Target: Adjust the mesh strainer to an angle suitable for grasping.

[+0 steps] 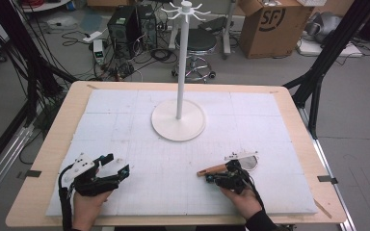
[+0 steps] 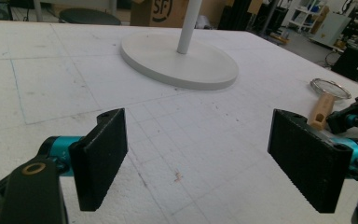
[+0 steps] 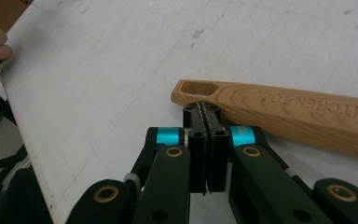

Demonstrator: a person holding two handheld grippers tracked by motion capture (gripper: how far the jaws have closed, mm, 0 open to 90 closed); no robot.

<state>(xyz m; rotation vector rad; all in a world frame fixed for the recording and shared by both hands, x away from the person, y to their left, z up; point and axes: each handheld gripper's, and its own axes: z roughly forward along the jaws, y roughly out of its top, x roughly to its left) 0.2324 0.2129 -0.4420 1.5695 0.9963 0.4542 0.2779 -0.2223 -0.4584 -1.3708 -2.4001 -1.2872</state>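
Note:
A small strainer with a wooden handle (image 1: 212, 169) and a round wire mesh (image 1: 248, 161) lies flat on the white board at the right front. My right gripper (image 1: 210, 178) is shut with nothing between its jaws. In the right gripper view its tips (image 3: 206, 111) sit right at the near side of the handle (image 3: 298, 109), by the hanging hole at its end. My left gripper (image 1: 116, 164) rests at the left front with its jaws wide open and empty (image 2: 199, 116). From there the strainer (image 2: 325, 95) and the right gripper (image 2: 349, 119) show at the far right.
A white hook stand (image 1: 178, 120) with a tall pole (image 1: 181, 62) stands at the middle back of the board (image 2: 177, 60). The board covers a wooden table (image 1: 53, 159). Beyond the far edge are a stool (image 1: 195, 43), a cardboard box (image 1: 274, 26) and computer cases (image 1: 125, 24).

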